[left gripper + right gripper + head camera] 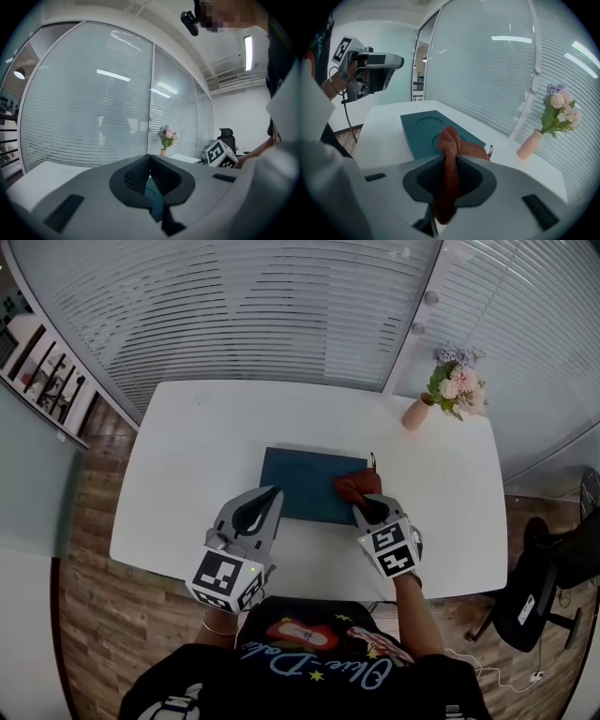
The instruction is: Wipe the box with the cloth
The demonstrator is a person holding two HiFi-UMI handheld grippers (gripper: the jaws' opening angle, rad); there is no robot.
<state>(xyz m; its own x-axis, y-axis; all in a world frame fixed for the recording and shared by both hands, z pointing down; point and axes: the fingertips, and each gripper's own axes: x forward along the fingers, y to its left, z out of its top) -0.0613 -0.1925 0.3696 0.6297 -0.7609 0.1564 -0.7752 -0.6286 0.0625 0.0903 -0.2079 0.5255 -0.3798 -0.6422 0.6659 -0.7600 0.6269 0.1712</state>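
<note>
Across the middle of the white table (187, 474) lies a flat dark-teal box (300, 486), its long axis running left to right along the table's length, with two shallow round recesses in its top. Over the box's near left corner hangs the left gripper (273, 493), pointing away from the person, its jaws pressed together with nothing between them. At the box's right end, the right gripper (367, 506) is clamped on a bunched rust-red cloth (356, 486), which rests on the box's top. Beyond, near the table's far right corner, stands a pink vase (415, 414) of flowers.
</note>
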